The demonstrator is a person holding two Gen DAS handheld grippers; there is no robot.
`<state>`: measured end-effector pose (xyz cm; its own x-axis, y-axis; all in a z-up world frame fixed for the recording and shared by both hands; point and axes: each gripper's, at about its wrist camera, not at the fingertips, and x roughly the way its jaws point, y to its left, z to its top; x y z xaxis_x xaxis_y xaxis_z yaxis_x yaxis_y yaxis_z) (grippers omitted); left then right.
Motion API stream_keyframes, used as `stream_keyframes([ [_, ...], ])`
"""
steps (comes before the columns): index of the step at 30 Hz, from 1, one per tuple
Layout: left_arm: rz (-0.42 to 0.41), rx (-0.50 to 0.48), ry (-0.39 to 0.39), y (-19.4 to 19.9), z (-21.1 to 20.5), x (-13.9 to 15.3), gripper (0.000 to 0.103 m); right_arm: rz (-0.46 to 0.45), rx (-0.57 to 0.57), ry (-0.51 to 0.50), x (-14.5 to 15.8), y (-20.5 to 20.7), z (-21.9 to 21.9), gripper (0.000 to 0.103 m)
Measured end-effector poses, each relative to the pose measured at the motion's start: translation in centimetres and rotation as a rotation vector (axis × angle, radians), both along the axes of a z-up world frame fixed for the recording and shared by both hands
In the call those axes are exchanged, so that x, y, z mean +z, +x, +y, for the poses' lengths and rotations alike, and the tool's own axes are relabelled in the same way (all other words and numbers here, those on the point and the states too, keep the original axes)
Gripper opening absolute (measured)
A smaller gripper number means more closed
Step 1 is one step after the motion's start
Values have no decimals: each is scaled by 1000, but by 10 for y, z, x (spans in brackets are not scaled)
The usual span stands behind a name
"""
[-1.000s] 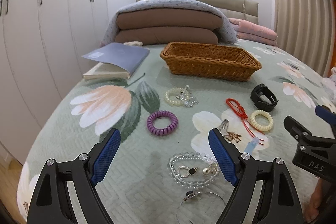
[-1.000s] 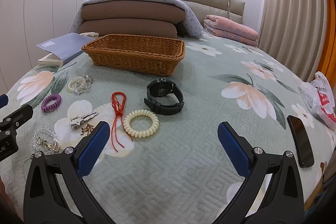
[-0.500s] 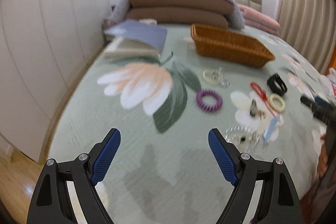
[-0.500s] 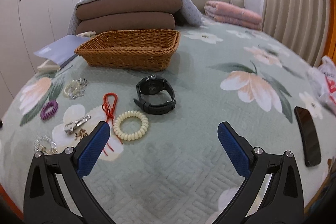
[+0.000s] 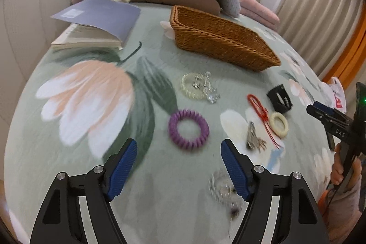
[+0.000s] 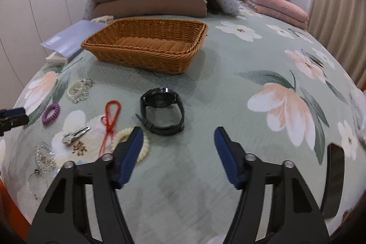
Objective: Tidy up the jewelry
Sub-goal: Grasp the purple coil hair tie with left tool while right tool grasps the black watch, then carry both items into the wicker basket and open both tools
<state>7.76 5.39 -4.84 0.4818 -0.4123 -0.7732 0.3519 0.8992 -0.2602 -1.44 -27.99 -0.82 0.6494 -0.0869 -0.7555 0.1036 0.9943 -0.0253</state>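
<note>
The task is judged to be at its start: nothing is seen inside the wicker basket [image 6: 146,47], and every piece lies loose on the bed [image 6: 228,106], in front of the basket. A first pick is being lined up by each gripper. The left gripper [image 5: 178,161] is held just above the quilt with its jaws wide apart and nothing between them; the purple coil hair tie [image 5: 189,129] lies just ahead of the gap, untouched. The right gripper [image 6: 178,150] is likewise spread wide and empty, with the black watch [image 6: 163,113] just ahead of its fingers and the cream coil tie [image 6: 131,148] partly hidden behind its left finger; whether that finger touches the tie cannot be told.

Further off lie the red cord [image 6: 111,118], a silver clip [image 6: 75,133], a pearl bracelet [image 5: 196,87] and a clear bead bracelet [image 6: 44,157].

The next move is judged to call for a descent until the jaws straddle one side of a ring or the watch strap, then a closing pinch. The flat, soft coils may be pressed into the quilt rather than caught.
</note>
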Motion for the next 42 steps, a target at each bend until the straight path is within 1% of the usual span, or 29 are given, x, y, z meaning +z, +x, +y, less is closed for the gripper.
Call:
stream_keyframes([
  [1,13,-7,1,8,-4,-2,72,12,6,-1,-1,9,-3,58],
  [2,23,-12,5,12,-4,-4,65,28,12,6,-3,18,-7,55],
  [3,34,-22,13,18,-8,-6,62,49,19,18,-7,28,-10,53],
  [4,42,-28,22,23,-11,-8,61,69,24,32,-10,37,-14,47],
  [5,46,-28,27,25,-12,-9,61,91,27,50,-14,46,-17,43],
  [6,55,-29,32,29,-13,-11,61,113,30,66,-20,55,-20,42],
  [8,70,-31,27,35,-14,-14,60,138,24,84,-29,68,-23,36],
  [11,89,-34,34,43,-17,-18,55,149,24,94,-40,81,-23,33],
  [12,99,-39,48,46,-20,-21,53,153,25,95,-43,83,-23,32],
  [13,108,-40,58,47,-22,-23,47,158,27,91,-46,86,-22,29],
  [14,117,-41,79,48,-24,-26,45,165,28,85,-49,88,-21,25],
  [15,105,-42,108,46,-28,-27,44,171,30,81,-51,90,-20,22],
  [16,96,-46,122,45,-29,-27,44,176,33,79,-53,92,-20,17],
  [18,90,-52,147,42,-33,-27,34,171,36,80,-55,92,-18,14],
  [19,88,-49,150,41,-33,-27,19,165,31,69,-55,92,-18,8],
  [20,91,-50,144,41,-33,-27,11,162,28,67,-55,90,-19,7],
  [23,82,-43,129,40,-32,-24,11,149,27,100,-50,85,-21,7],
  [26,67,-61,73,34,-34,-17,11,140,33,102,-44,78,-19,7],
  [29,39,-78,29,30,-38,-2,11,134,43,132,-39,72,-14,7],
  [31,10,-87,-7,29,-40,14,11,117,52,149,-32,68,-10,7],
  [33,-20,-94,-30,31,-43,30,11,86,58,163,-20,64,-5,7],
  [36,-81,-104,-67,41,-51,59,10,28,71,189,7,65,3,7],
  [38,-108,-111,-75,48,-59,72,10,-17,74,183,29,72,10,7],
  [42,-131,-122,-80,87,-85,92,10,-68,54,173,56,103,12,7],
])
